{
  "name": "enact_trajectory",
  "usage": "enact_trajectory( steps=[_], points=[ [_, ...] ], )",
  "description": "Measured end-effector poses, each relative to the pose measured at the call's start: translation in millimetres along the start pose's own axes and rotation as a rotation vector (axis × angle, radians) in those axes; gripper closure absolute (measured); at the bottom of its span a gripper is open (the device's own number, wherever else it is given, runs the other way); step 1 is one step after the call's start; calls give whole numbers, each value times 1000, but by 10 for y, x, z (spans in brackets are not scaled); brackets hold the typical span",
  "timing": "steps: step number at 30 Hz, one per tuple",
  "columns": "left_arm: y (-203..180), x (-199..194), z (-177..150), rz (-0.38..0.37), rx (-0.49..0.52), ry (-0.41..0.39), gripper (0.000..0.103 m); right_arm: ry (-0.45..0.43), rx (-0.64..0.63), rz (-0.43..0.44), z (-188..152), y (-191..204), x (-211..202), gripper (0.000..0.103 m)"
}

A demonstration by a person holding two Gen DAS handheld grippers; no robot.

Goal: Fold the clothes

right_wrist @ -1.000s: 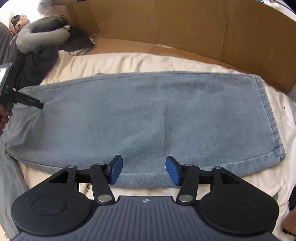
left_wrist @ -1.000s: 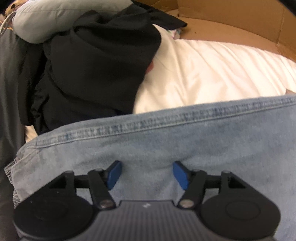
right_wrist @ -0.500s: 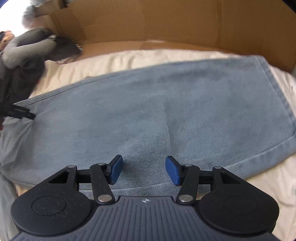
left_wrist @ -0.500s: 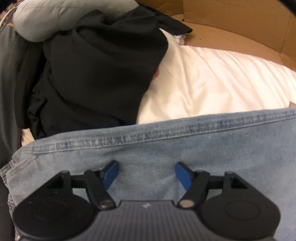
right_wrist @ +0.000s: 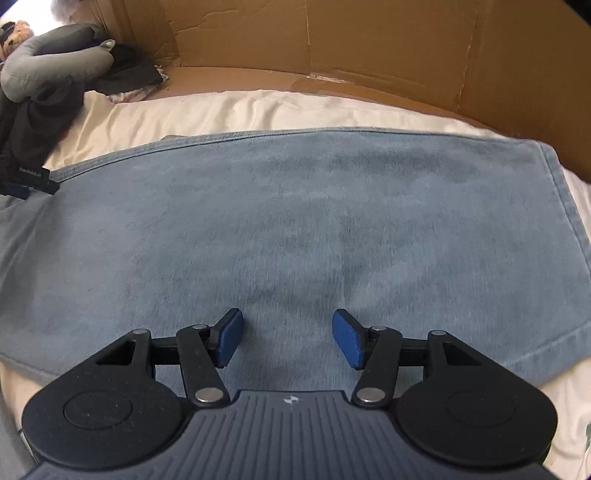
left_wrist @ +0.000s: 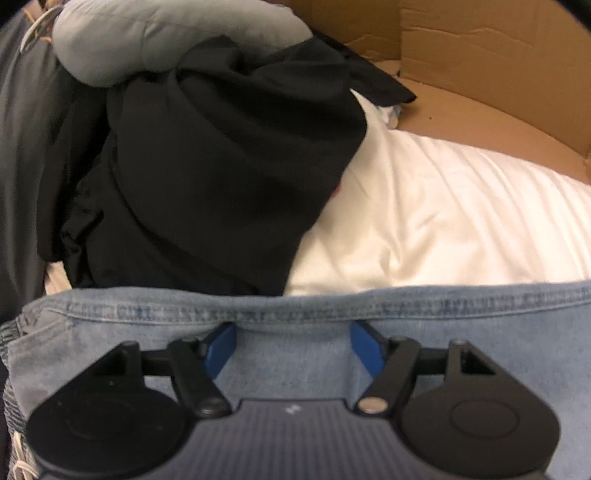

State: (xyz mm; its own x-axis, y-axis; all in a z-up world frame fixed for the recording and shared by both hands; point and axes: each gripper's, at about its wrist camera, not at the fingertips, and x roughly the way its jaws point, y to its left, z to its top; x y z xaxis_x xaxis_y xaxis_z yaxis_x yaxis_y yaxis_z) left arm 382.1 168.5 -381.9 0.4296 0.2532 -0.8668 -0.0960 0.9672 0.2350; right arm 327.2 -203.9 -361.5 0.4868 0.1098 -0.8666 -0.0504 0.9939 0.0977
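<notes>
1. The left gripper (left_wrist: 291,341) sits low over the light-blue denim garment (right_wrist: 295,229), its blue pads spread wide with nothing between them. Their tips reach the stitched seam edge (left_wrist: 295,312) of the denim at 12 o'clock; whether they touch the cloth cannot be told.
2. The right gripper (right_wrist: 288,338) hangs above the middle of the same garment, jaws wide and empty, pointing toward 12 o'clock.
3. The denim lies flat across a white bedsheet (left_wrist: 443,221), spread from 9 to 3 o'clock in the right wrist view, with its hem (right_wrist: 565,221) at 3 o'clock.
4. In the right wrist view the left gripper shows as a dark tip at 9 o'clock — right at the garment's far edge.
5. Beyond the seam at 11 o'clock a heap of black clothing (left_wrist: 229,166) butts up to the denim, topped by a grey neck pillow (left_wrist: 155,33).
6. A cardboard wall (right_wrist: 369,40) stands along the far side of the bed — from 11 to 2 o'clock.
</notes>
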Motion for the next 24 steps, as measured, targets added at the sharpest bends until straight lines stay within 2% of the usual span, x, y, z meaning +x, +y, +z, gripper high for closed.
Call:
enact_trajectory(
  steps=[7, 10, 14, 17, 20, 23, 24],
  points=[
    [8, 7, -18, -1, -1, 2, 30, -51, -43, -23, 163, 32, 162, 35],
    [13, -28, -17, -2, 6, 23, 30, -48, -49, -30, 275, 31, 225, 32],
    [50, -227, -80, -22, 37, 44, 42, 12, -41, -19, 379, -15, 209, 35],
    [92, -466, -232, -53, 48, 46, 43, 34, -84, -16, 281, -113, 129, 35],
    [141, -719, -484, -104, 38, 59, 43, 52, -106, -55, 111, -315, 8, 35],
    [135, -911, -804, -120, 52, 89, 43, 75, -77, -115, -27, -578, -109, 34],
    [190, -909, -790, -122, 61, 98, 43, 82, -64, -125, -58, -653, -156, 34]
  ],
)
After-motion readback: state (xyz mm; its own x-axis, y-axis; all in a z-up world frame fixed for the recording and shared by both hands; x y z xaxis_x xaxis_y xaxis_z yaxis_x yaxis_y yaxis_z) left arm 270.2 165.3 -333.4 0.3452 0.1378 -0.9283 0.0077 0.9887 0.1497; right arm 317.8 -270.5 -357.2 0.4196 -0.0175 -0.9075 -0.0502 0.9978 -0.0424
